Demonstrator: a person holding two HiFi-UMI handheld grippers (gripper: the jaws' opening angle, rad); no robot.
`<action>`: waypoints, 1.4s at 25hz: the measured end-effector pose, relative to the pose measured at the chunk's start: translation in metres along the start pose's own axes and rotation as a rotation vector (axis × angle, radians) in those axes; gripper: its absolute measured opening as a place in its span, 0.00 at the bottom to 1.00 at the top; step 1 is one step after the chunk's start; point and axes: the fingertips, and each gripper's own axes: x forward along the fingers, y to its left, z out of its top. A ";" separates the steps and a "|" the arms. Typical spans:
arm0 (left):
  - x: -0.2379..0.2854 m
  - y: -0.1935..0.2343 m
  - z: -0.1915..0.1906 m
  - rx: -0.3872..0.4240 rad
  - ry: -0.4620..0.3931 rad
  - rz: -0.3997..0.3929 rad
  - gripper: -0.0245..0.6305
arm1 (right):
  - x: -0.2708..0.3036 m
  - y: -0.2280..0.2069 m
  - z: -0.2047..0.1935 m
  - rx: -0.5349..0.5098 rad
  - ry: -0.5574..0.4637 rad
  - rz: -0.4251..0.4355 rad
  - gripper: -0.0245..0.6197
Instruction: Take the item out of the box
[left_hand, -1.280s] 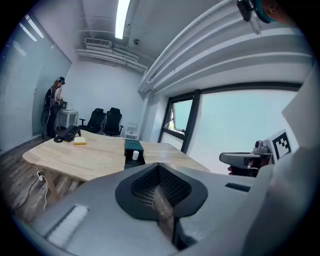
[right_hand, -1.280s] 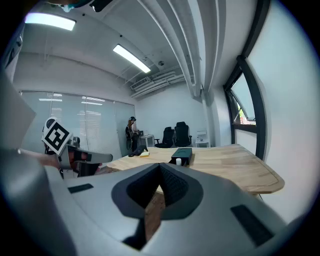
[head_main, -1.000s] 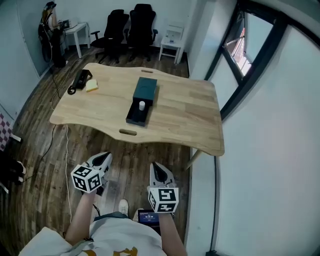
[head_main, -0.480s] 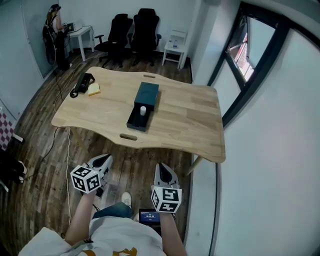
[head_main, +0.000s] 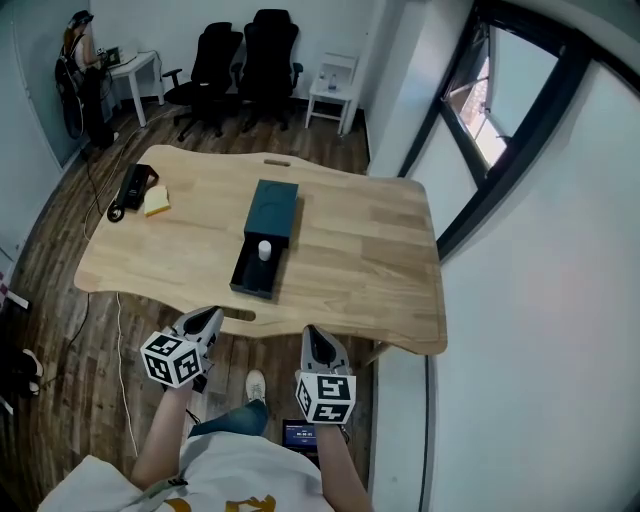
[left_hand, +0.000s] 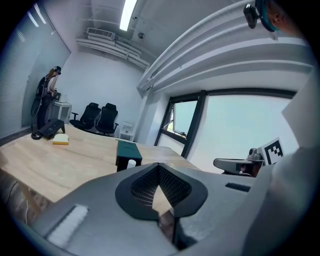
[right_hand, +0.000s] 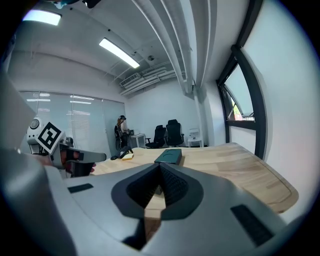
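Observation:
A dark teal box (head_main: 272, 213) lies in the middle of the wooden table (head_main: 360, 250). Its tray is slid out toward me, with a small white item (head_main: 264, 250) standing in it. Both grippers hang below the table's near edge, apart from the box. My left gripper (head_main: 207, 320) is shut and holds nothing, and my right gripper (head_main: 317, 338) is shut and empty as well. In the left gripper view the box (left_hand: 127, 149) and the white item (left_hand: 131, 163) show beyond the shut left gripper (left_hand: 159, 168). The right gripper view shows the box (right_hand: 169, 156) past the shut right gripper (right_hand: 160, 167).
A black device (head_main: 130, 187) and a yellow sponge (head_main: 156, 200) lie at the table's far left. Two black office chairs (head_main: 245, 50) and a white side table (head_main: 333, 88) stand behind the table. A person (head_main: 78, 45) stands at a desk far left. A window wall (head_main: 500, 130) runs along the right.
The table and box have come nearer and sit lower in the head view. Both grippers stay shut and keep their places below the table edge.

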 end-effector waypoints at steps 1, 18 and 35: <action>0.016 0.009 0.008 0.003 0.003 -0.006 0.04 | 0.016 -0.006 0.007 -0.004 0.001 -0.006 0.05; 0.194 0.156 0.072 0.030 0.076 0.023 0.04 | 0.218 -0.058 0.051 0.016 0.063 -0.087 0.05; 0.225 0.146 0.069 0.036 0.102 0.021 0.04 | 0.221 -0.086 0.053 0.023 0.042 -0.086 0.05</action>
